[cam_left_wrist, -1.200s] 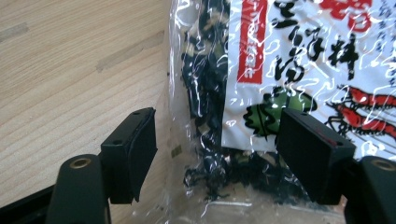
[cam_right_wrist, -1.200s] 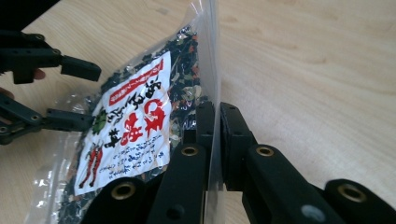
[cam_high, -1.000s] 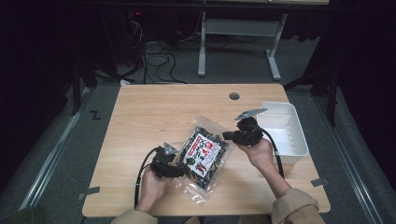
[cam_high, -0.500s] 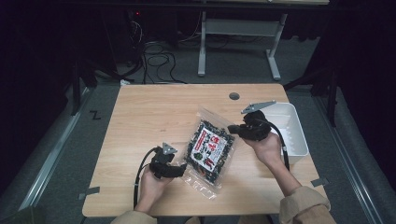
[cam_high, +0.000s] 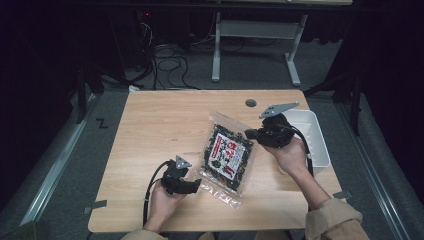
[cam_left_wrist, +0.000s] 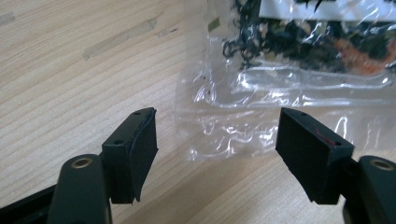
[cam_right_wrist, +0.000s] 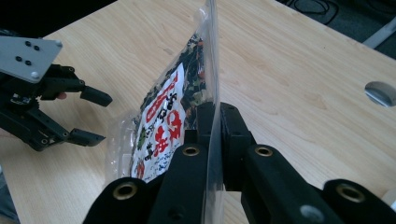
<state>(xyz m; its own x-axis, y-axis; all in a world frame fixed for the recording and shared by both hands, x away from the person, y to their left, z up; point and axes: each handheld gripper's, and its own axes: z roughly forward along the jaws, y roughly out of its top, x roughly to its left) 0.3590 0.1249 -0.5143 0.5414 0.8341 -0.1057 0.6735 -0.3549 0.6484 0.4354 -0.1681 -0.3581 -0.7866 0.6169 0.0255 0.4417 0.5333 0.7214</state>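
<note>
A wooden table (cam_high: 165, 125) stood in a dark room, seen from above. A person's two forearms came in from the bottom edge, each hand holding a black two-jaw gripper.

The right gripper (cam_high: 250, 133) was clamped on the edge of a clear plastic bag (cam_high: 229, 156) filled with dark dried bits and bearing a white and red label. In the right gripper view, its jaws pressed together on the thin plastic edge of the bag (cam_right_wrist: 168, 116), which stood on edge and tilted above the table (cam_right_wrist: 289, 70). The bag's upper end was lifted by that grip, while its lower, clear end lay on the wood near the left gripper (cam_high: 199, 185).

The left gripper rested low on the table, its jaws spread wide with nothing between them. In the left gripper view, the clear end of the bag (cam_left_wrist: 261, 116) lay just beyond the open jaws, apart from both.

A white tray (cam_high: 320, 145) sat at the table's right edge, just behind the right hand (cam_high: 290, 155).
</note>
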